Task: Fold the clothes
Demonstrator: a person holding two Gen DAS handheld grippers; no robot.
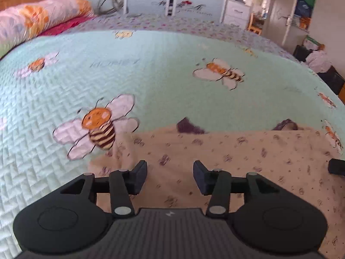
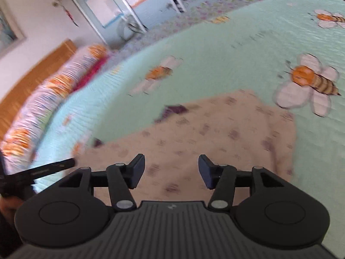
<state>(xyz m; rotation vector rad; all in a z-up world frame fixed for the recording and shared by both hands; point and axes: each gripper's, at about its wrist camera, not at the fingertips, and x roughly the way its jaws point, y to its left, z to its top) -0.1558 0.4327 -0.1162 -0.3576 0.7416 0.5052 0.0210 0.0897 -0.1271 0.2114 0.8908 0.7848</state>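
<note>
Both grippers (image 1: 170,173) (image 2: 171,168) gape over soft speckled cloth (image 1: 226,155).

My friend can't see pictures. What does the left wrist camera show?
The left gripper is open and empty above a beige patterned garment lying flat on a mint green bedspread printed with bees. A rolled floral quilt lies at the far left.

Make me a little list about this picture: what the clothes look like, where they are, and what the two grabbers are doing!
clothes: beige garment with small dark prints, lying flat
purple bits: dark purple parts poking out at its far edge
where: on the mint bee bedspread
left gripper: open, over the garment, holding nothing
right gripper: open, over the garment, holding nothing
</note>
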